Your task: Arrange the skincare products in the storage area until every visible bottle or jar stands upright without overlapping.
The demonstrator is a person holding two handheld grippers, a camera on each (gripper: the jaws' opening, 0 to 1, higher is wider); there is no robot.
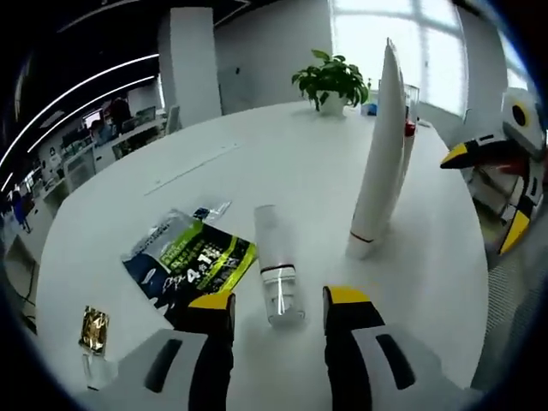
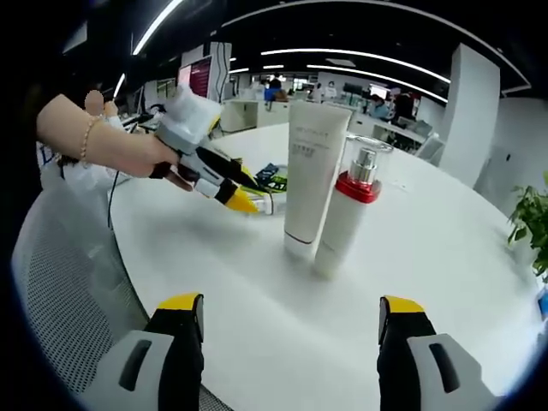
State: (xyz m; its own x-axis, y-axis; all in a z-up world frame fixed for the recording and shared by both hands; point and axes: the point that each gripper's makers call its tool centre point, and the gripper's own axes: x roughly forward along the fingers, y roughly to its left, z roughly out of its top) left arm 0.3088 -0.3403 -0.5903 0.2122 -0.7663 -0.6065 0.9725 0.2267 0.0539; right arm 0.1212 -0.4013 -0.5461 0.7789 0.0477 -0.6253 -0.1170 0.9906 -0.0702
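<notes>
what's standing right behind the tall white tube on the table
In the left gripper view, a bottle with a red collar stands behind the white tube; the tube covers most of it.

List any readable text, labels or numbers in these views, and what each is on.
"4+1": large print on the dark blue and green foil sachet; its smaller print is blurred.
Tall white squeeze tube: faint line of lettering near the top, too small to read.
Red-collared white pump bottle, lying frosted clear-capped bottle, small gold packet: no legible text.
</notes>
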